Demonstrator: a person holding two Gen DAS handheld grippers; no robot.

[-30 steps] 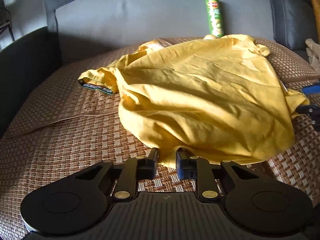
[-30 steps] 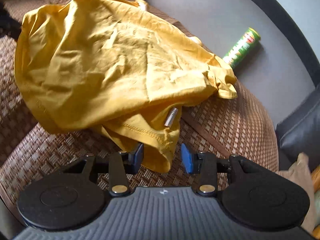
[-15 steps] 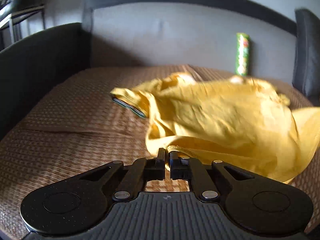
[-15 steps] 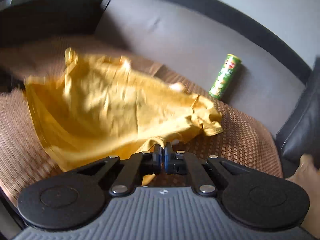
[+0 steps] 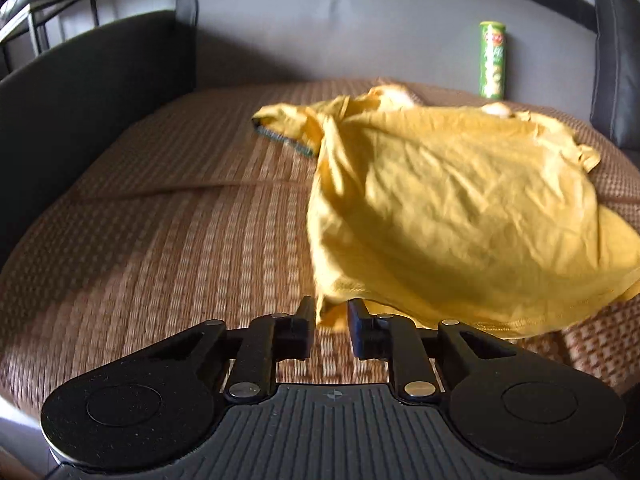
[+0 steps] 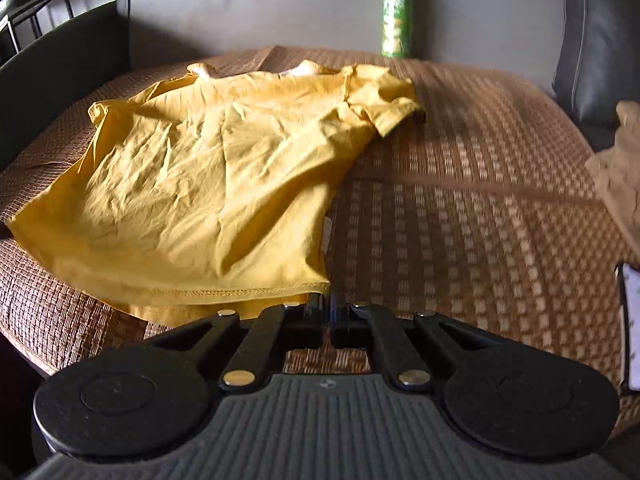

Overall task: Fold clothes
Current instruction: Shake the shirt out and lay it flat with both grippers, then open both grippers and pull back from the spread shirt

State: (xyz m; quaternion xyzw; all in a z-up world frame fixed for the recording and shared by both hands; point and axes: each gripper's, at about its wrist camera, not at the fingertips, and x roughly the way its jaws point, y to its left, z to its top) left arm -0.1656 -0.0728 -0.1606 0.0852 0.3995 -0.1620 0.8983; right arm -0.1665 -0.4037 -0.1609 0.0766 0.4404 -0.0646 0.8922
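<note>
Sofa mat [image 6: 460, 184] below, my right tongs [image 6: 327, 312] pinch the shirt [image 6: 208, 184] hem while my left tongs [image 5: 331, 320], just opening, straddle its corner loosely.

Woven brown mat [image 6: 460, 200] on sofa; on it yellow shirt [image 6: 208, 184], green can [image 6: 396, 12], perhaps phone [image 6: 630, 320].

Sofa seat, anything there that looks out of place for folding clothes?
Yes: a green chip can stands upright against the sofa backrest, just behind the crumpled yellow T-shirt. A snack tube among laundry is odd.
</note>
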